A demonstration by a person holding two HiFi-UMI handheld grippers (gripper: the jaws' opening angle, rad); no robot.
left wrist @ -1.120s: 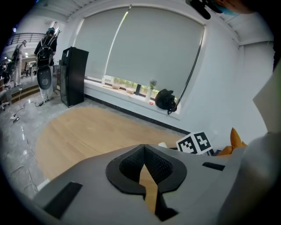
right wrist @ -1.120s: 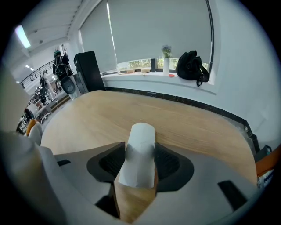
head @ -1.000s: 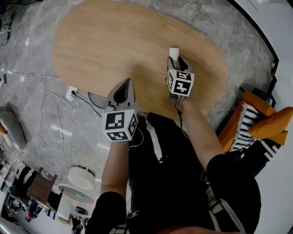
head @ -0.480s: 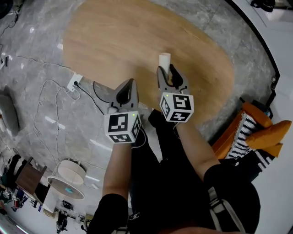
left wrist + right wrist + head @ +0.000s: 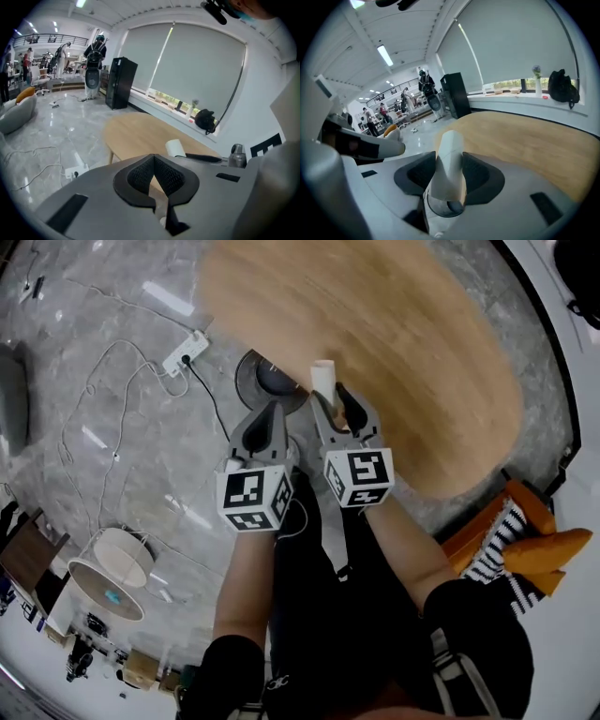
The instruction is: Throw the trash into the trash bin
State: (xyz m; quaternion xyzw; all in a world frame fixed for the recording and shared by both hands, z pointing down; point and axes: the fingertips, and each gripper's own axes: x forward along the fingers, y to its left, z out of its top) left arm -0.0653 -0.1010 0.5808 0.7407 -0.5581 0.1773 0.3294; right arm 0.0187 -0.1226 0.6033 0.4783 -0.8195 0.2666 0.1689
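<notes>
A white paper cup (image 5: 323, 377) sticks out between the pads of my right gripper (image 5: 334, 399), which is shut on it; the same cup (image 5: 448, 161) fills the middle of the right gripper view. It hangs over the near edge of the oval wooden table (image 5: 412, 334). Just left of it on the floor stands a round dark trash bin (image 5: 265, 381), half under the table, and its rim (image 5: 440, 211) shows below the cup. My left gripper (image 5: 266, 413) is beside the right one, shut and holding nothing (image 5: 153, 158). The cup (image 5: 176, 147) also shows in the left gripper view.
A white power strip (image 5: 185, 351) with loose cables lies on the grey floor to the left. A round white stool (image 5: 108, 573) stands lower left, an orange chair (image 5: 539, 554) lower right. A black bag (image 5: 205, 120) sits on the window sill beyond the table.
Both grippers have swung left, off the middle of the table to its near edge. The cup has come up from the tabletop in the right gripper, and the bin has come into view.
</notes>
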